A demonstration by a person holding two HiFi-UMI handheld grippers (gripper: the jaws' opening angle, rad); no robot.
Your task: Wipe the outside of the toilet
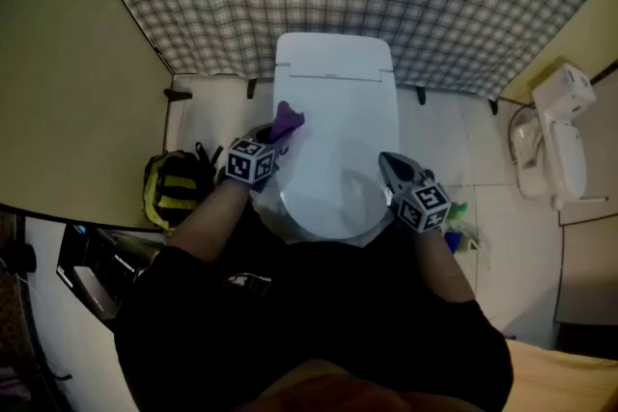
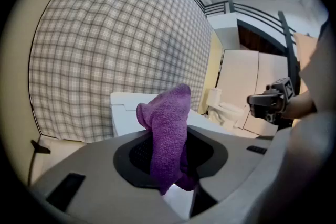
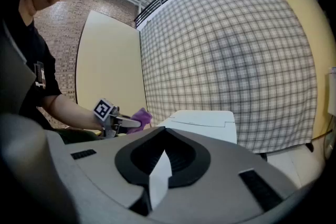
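Observation:
A white toilet (image 1: 338, 140) with its lid down stands against the plaid wall. My left gripper (image 1: 270, 142) is at the lid's left edge, shut on a purple cloth (image 1: 286, 122). In the left gripper view the cloth (image 2: 168, 128) sticks up from between the jaws of that gripper (image 2: 170, 165), with the toilet tank (image 2: 123, 113) behind it. My right gripper (image 1: 396, 171) hovers over the lid's right front, shut with nothing in it. The right gripper view shows its jaws (image 3: 157, 176) nearly together, the tank (image 3: 205, 123) ahead, and the left gripper (image 3: 128, 122) with the cloth (image 3: 140, 115).
A yellow and black backpack (image 1: 174, 188) lies on the floor left of the toilet. A second white fixture (image 1: 555, 140) stands at the right. Small green and blue items (image 1: 456, 222) sit by the toilet's right side. A cream partition (image 1: 68, 63) closes the left.

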